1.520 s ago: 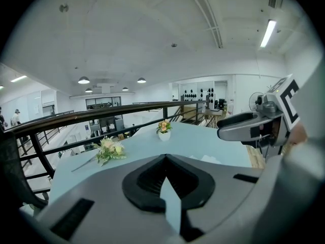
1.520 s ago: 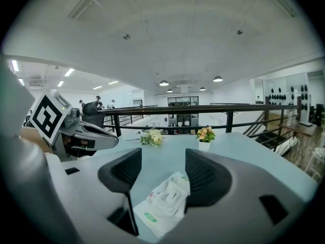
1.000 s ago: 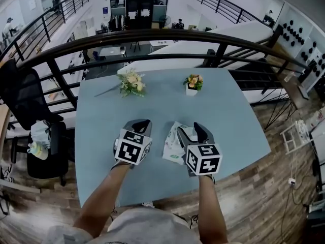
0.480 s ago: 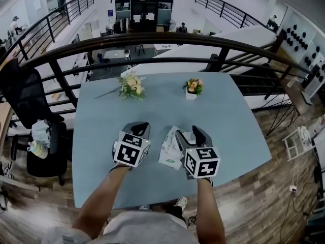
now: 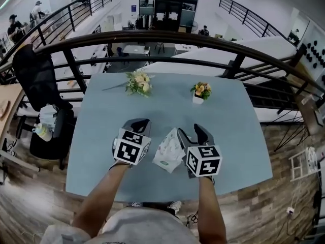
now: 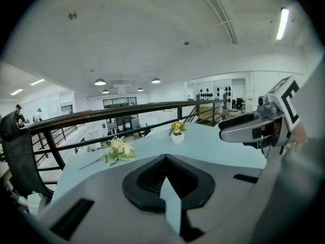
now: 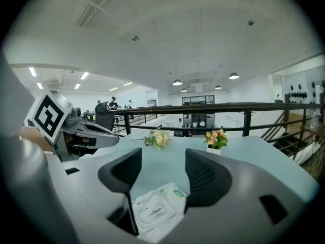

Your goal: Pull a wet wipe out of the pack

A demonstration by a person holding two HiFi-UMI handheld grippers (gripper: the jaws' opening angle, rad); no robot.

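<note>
A white wet wipe pack [image 5: 169, 152] with a green label lies on the pale blue table [image 5: 96, 136], between my two grippers. In the right gripper view the pack [image 7: 155, 210] sits low between the jaws, lid flap up. My right gripper [image 5: 192, 130] is open, its jaws standing wide apart over the pack's right edge [image 7: 162, 162]. I cannot tell whether they touch it. My left gripper [image 5: 140, 122] hovers left of the pack with its jaws meeting at the tips [image 6: 165, 159]; nothing shows between them.
A loose bunch of pale flowers [image 5: 139, 83] lies at the table's far left, and a small white pot of orange flowers [image 5: 201, 91] stands at the far right. A dark railing [image 5: 152, 37] runs behind the table. A black chair [image 5: 38, 85] stands at the left.
The head camera has swung, so the table sits more to the right in view. The pack has shifted slightly left and toward me. Both grippers keep about the same places.
</note>
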